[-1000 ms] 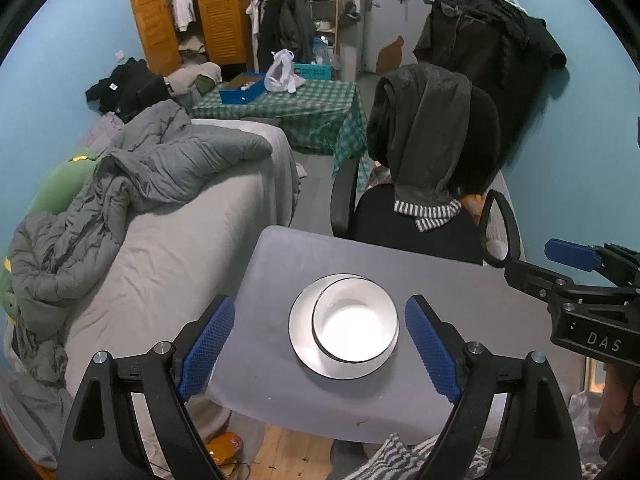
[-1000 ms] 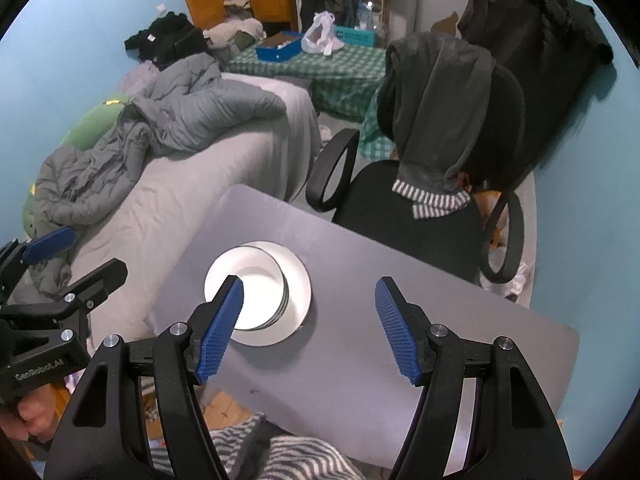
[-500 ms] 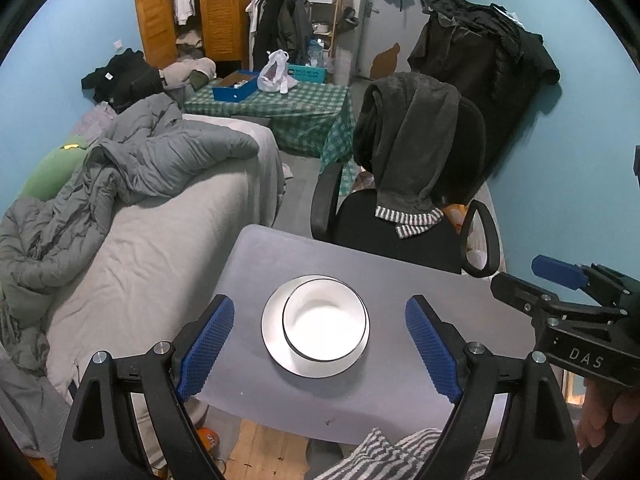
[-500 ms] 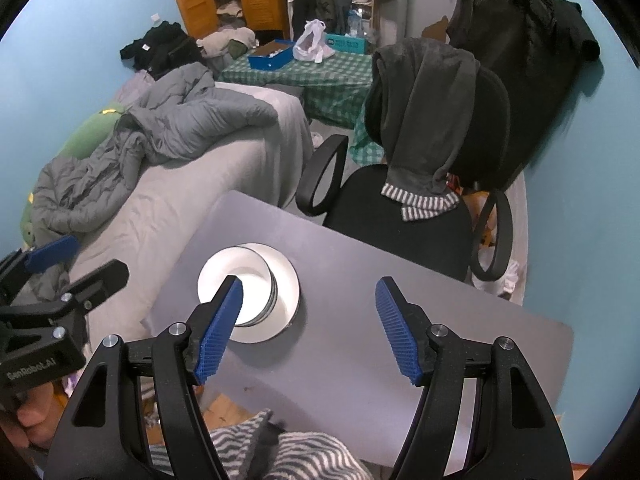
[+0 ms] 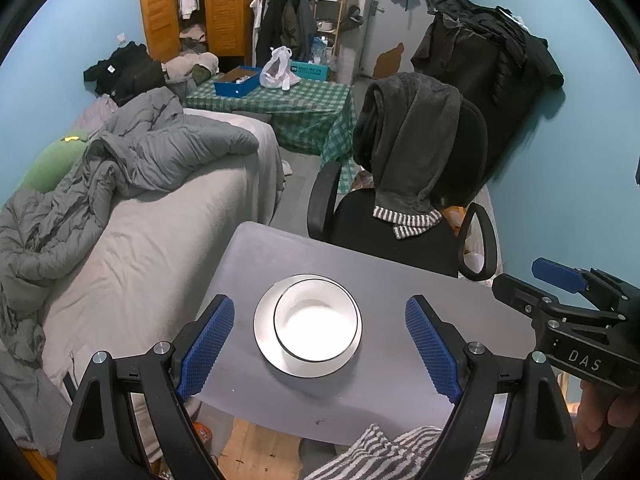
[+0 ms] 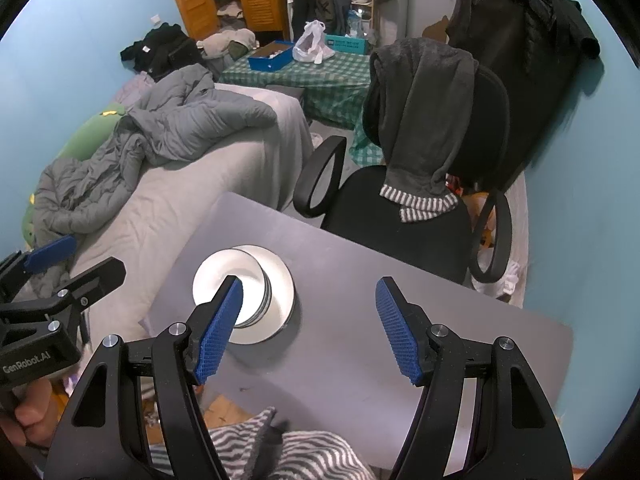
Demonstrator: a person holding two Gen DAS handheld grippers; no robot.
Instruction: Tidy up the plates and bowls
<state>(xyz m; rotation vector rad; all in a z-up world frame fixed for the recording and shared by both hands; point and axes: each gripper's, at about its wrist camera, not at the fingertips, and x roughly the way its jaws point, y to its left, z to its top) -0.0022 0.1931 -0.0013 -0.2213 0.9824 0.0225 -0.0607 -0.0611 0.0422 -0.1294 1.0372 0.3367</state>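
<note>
A white bowl [image 5: 316,326] sits on a white plate [image 5: 266,336] in the middle of a small grey table [image 5: 400,280]. My left gripper [image 5: 318,346] is open and empty, held above the table with the stack between its blue pads. My right gripper [image 6: 308,326] is open and empty, above the table to the right of the stack; the bowl [image 6: 236,280] and plate [image 6: 280,292] show past its left pad. The right gripper also shows at the right edge of the left wrist view [image 5: 560,292].
A black office chair [image 5: 400,224] draped with a grey hoodie stands behind the table. A bed [image 5: 140,240] with a grey duvet lies to the left. A striped cloth [image 6: 288,456] is at the table's near edge. The blue wall [image 5: 560,180] is at the right.
Both grippers have drawn back and risen a little from the table; the bowl and plate look smaller and have not moved. Both stay open.
</note>
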